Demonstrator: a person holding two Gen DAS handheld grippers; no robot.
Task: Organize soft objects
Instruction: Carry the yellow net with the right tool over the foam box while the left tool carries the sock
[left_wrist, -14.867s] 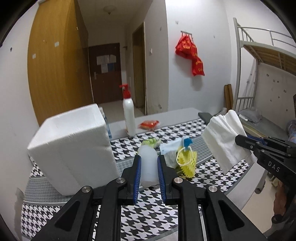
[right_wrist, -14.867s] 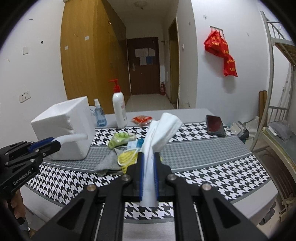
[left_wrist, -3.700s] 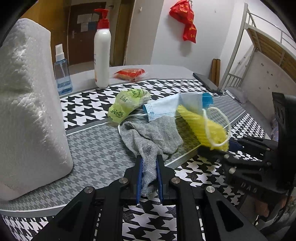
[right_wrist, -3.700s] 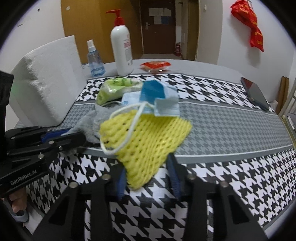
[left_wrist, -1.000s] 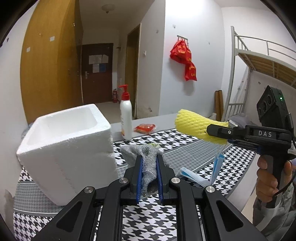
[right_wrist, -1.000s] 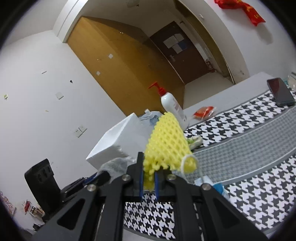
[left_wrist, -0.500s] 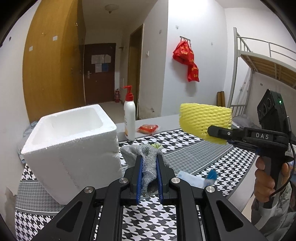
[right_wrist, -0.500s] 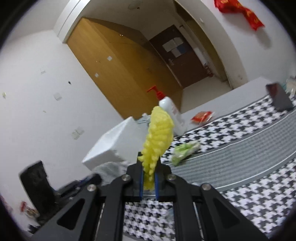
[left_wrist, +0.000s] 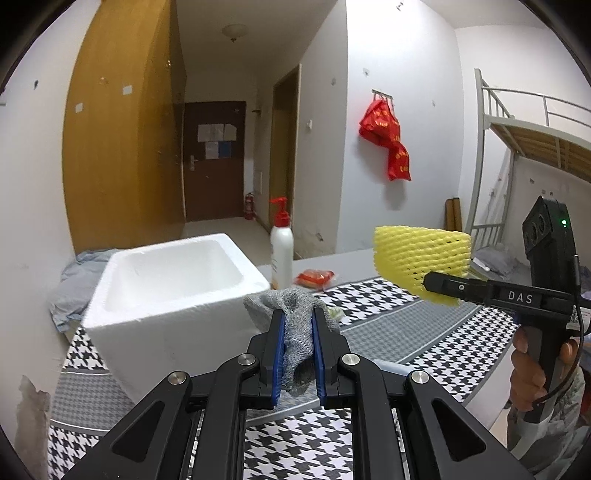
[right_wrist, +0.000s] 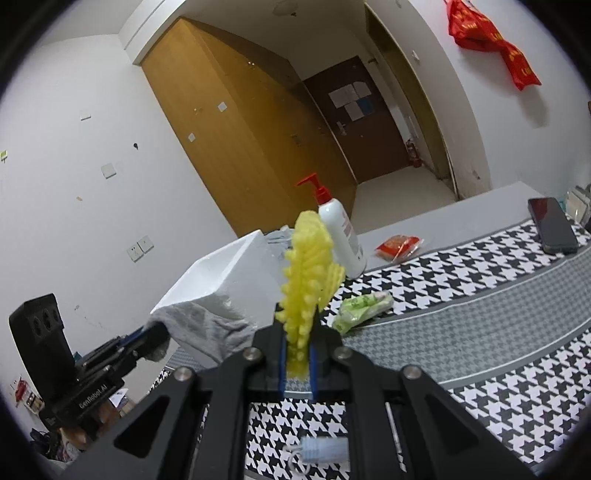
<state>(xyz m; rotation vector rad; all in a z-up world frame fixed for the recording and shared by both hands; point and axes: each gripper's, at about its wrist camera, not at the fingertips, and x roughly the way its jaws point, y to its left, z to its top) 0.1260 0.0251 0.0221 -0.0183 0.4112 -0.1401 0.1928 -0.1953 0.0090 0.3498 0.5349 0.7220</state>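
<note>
Above houndstooth table (left_wrist: 373, 334), left gripper (left_wrist: 298, 347) clamps grey cloth (left_wrist: 295, 314), right gripper (right_wrist: 297, 363) upright yellow net (right_wrist: 308, 266).

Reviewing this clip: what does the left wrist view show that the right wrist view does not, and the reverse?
Only the left wrist view shows the open inside of the white foam box, the bunk bed frame, and the person's hand on the right hand-held gripper.

Only the right wrist view shows a dark phone, a green packet and a face mask on the houndstooth cloth.

Both show the grey cloth clamped in the left hand-held gripper, the yellow foam net, the pump bottle and the red wall hanging.
</note>
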